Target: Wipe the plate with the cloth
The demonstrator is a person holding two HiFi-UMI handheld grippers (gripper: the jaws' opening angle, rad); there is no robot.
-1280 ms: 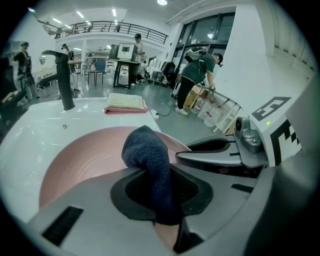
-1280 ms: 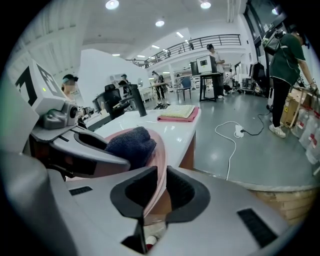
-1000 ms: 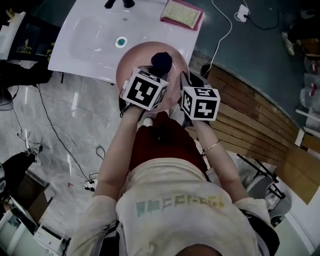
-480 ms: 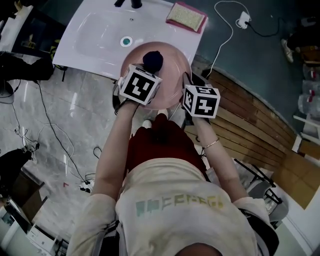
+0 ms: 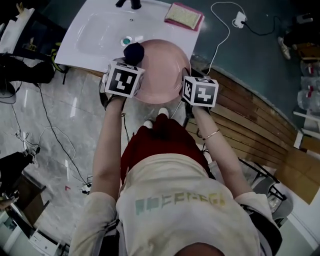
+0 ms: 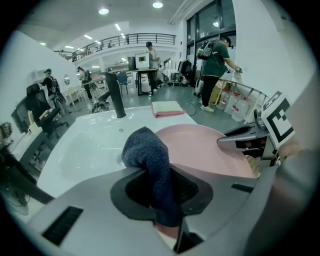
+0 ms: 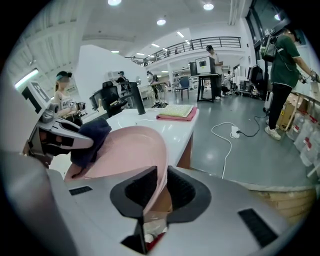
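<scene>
A pink plate (image 5: 161, 70) is held over the edge of a white sink (image 5: 100, 35). My right gripper (image 5: 186, 85) is shut on its right rim; in the right gripper view the rim (image 7: 159, 185) runs between the jaws. My left gripper (image 5: 129, 59) is shut on a dark blue cloth (image 5: 133, 52), at the plate's left rim near the drain. From the left gripper view the cloth (image 6: 150, 160) bulges out past the jaws, with the plate (image 6: 205, 147) to its right. The cloth (image 7: 90, 137) shows at the plate's left side in the right gripper view.
A pink-edged mat (image 5: 184, 16) lies on the counter's far right corner, and a black faucet (image 5: 129, 3) stands at the back of the sink. A white cable with a plug (image 5: 235, 20) trails on the floor. Wooden flooring (image 5: 250, 120) lies at right.
My left gripper and the cloth have slid left across the plate, from its middle to its left rim. The right gripper and the plate have hardly moved.
</scene>
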